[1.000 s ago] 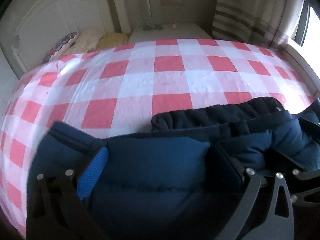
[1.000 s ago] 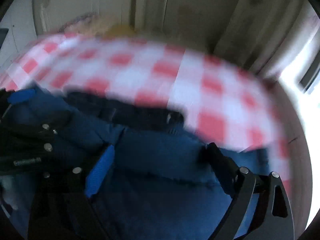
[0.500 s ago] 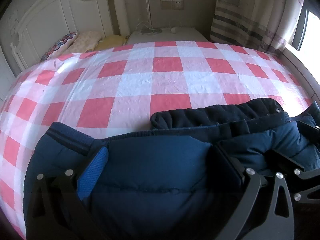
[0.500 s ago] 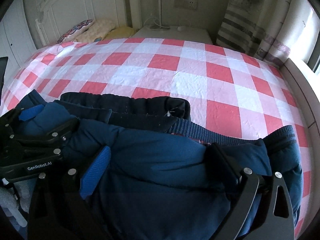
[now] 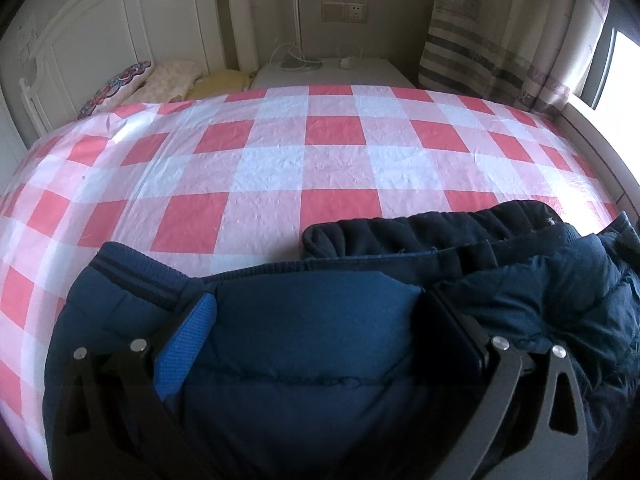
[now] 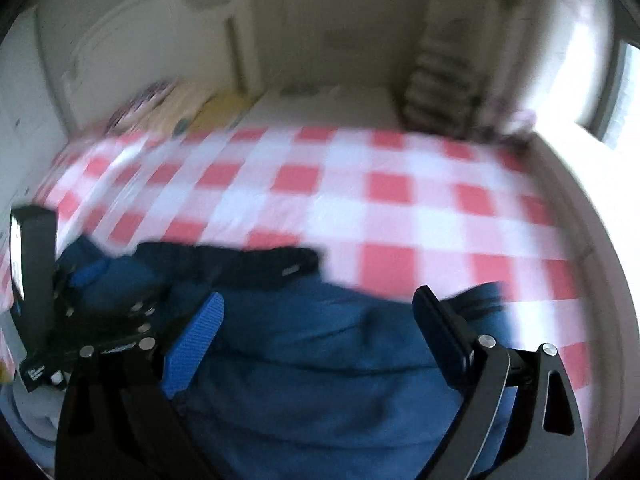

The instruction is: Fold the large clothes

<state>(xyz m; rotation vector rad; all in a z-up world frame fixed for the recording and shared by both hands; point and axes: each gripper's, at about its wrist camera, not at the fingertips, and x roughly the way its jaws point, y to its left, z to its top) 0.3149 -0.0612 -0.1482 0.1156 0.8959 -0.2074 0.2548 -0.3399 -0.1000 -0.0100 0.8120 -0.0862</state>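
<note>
A navy padded jacket (image 5: 320, 360) lies bunched at the near edge of the bed, with a darker fleece lining (image 5: 432, 232) showing at its far side. My left gripper (image 5: 316, 316) has its jaws spread wide, with the jacket's padded fabric bulging between the fingers. My right gripper (image 6: 320, 320) stands the same way over the jacket (image 6: 320, 380) in the blurred right wrist view, fingers wide apart. The left gripper's body (image 6: 92, 336) shows at the left of that view.
The bed carries a red, pink and white checked cover (image 5: 320, 168). Pillows (image 5: 160, 84) lie by the white headboard (image 5: 100, 40) at the back left. A white nightstand (image 5: 332, 72) and a striped curtain (image 5: 500, 40) stand at the back, a window ledge at the right.
The right wrist view has swung and lifted, now blurred, with more of the bed in view. The left gripper has hardly moved. Both stay spread over the jacket.
</note>
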